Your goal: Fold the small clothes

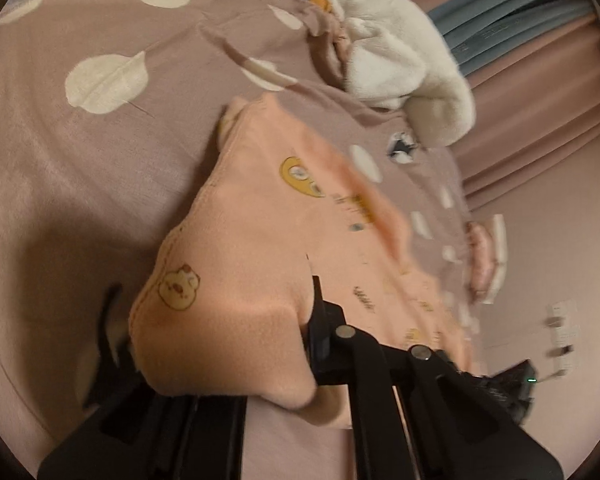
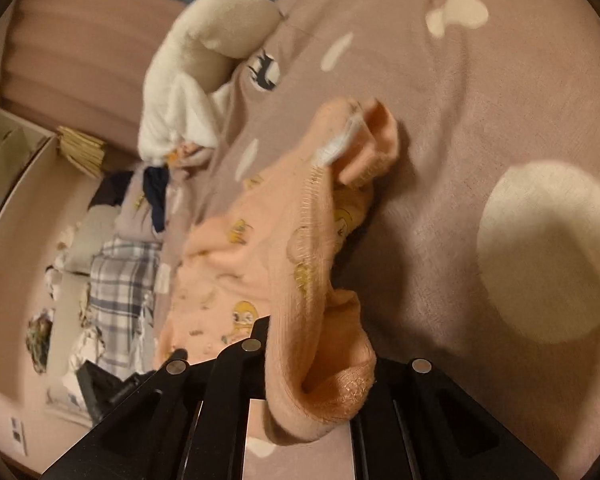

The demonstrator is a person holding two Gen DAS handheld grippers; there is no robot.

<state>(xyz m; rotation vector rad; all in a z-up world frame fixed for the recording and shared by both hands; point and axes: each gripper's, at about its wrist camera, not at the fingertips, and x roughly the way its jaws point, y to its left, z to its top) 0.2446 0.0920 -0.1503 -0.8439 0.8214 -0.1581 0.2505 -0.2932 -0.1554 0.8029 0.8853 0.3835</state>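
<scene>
A small peach garment (image 1: 284,216) printed with little cartoon animals lies partly spread on a mauve bedsheet (image 1: 80,180) with cream spots. My left gripper (image 1: 220,344) is shut on one bunched edge of it, and the cloth bulges between the black fingers (image 1: 324,328). In the right wrist view the same peach garment (image 2: 260,248) shows its seam and a white label. There my right gripper (image 2: 320,364) is shut on a ribbed hem, which folds over the jaws. Both held ends are raised slightly off the bedsheet (image 2: 480,120).
A white fluffy garment (image 1: 400,52) (image 2: 188,92) lies heaped at the bed's far side, with dark clothes (image 2: 158,196) beside it. A plaid cloth (image 2: 120,280) and other laundry lie beyond the bed edge. Pink curtains (image 1: 540,92) hang behind.
</scene>
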